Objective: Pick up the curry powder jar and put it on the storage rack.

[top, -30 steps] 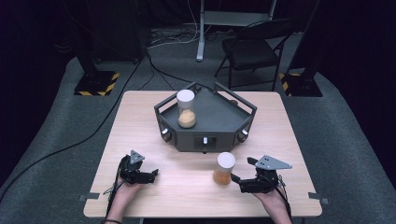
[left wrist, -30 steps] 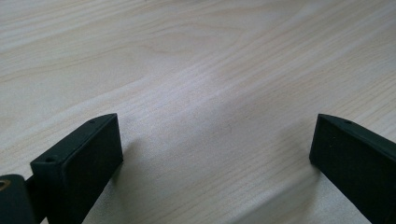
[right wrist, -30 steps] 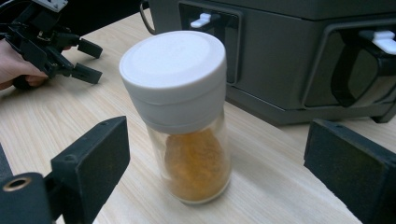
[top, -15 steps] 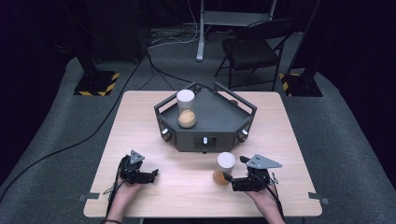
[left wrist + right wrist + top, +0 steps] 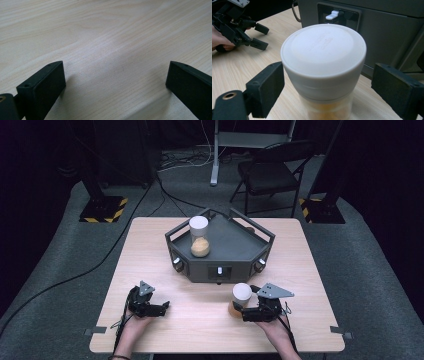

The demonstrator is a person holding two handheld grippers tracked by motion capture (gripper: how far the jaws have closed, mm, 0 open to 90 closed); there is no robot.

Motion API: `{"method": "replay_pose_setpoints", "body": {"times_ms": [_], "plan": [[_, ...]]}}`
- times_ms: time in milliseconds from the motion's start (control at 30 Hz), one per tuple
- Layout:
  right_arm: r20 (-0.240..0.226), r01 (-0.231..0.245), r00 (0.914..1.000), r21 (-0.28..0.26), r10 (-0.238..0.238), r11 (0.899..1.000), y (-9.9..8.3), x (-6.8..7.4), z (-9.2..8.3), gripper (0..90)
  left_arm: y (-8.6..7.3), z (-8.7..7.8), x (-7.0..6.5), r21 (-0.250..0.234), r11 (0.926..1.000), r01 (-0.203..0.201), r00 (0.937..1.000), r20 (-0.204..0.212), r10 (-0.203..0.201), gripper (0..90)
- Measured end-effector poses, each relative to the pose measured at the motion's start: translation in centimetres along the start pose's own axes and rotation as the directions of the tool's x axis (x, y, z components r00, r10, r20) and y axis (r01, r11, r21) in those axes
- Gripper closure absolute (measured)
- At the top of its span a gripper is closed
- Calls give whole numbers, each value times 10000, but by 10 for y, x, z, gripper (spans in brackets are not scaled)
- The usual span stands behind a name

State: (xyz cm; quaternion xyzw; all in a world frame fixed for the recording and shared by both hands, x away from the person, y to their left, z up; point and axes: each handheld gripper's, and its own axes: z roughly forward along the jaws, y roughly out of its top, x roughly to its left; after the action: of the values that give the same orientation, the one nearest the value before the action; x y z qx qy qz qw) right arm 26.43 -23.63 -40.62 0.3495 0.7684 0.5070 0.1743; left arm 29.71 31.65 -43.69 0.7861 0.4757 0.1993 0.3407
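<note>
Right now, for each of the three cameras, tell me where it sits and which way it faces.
High view: above the person's side, facing forward and down on the table; both forearms and each hand-held gripper show.
Left gripper view: rides the left hand-held gripper, looking down at bare wood between its open jaws.
Right gripper view: rides the right hand-held gripper, facing the white-lidded jar between its jaws, pads not yet touching, and the grey box behind.
Shared: high and right gripper views both show the jar, box and left hand-held gripper.
</note>
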Motion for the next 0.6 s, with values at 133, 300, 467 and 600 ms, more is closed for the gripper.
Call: {"method": "replay_pose_setpoints", "body": {"times_ms": [133, 300, 467, 600], "plan": [[-53, -68, 10000, -53, 68, 10000, -2, -2, 4, 134, 0, 0, 0, -3, 10000, -4, 10000, 0, 4, 23], [-118, -51, 9999, -27, 51, 10000, -1, -4, 9, 160, 0, 0, 0, 2, 10000, -1, 10000, 1, 1, 23], [-163, 34, 9999, 14, -34, 10000, -1, -4, 15, 189, 0, 0, 0, -4, 10000, -7, 10000, 1, 7, 23], [-193, 105, 9998, 43, -104, 9999, -1, -4, 19, 209, 0, 0, 0, 0, 10000, -2, 10000, 3, 2, 23]]}}
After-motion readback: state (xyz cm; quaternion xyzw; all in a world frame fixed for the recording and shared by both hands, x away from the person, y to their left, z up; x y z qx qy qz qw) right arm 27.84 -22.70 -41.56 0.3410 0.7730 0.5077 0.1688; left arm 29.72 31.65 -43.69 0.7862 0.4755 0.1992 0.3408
